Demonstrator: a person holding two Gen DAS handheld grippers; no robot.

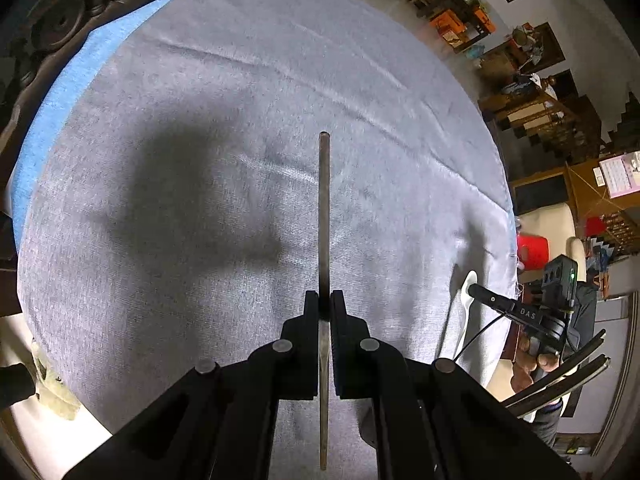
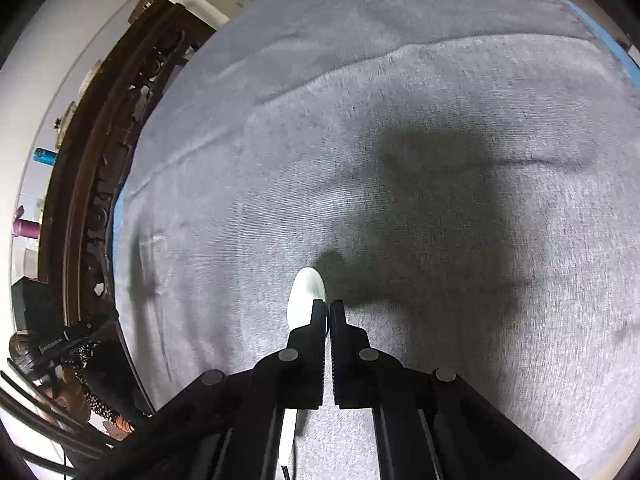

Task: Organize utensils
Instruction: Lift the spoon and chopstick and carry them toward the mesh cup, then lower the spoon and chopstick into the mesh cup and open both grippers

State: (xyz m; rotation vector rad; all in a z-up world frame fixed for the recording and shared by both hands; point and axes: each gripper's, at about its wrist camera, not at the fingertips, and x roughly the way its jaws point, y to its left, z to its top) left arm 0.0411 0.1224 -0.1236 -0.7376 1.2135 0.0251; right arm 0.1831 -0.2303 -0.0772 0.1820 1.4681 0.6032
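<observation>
Grey cloth (image 1: 224,128) drapes the tabletop, a blue cloth (image 1: 60,96) showing at its nine o'clock edge. Above it, the left gripper (image 1: 324,300) has its jaws pinching a thin metal utensil (image 1: 324,208) pointing to twelve o'clock. The right gripper (image 2: 328,308), jaws clamped, holds a white spoon (image 2: 306,292).

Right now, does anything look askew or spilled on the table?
Nothing spilled or damaged. The grey cloth is creased in a few ridges. The left gripper clamps a thin metal utensil seen edge-on; the right gripper pinches a white spoon.
</observation>
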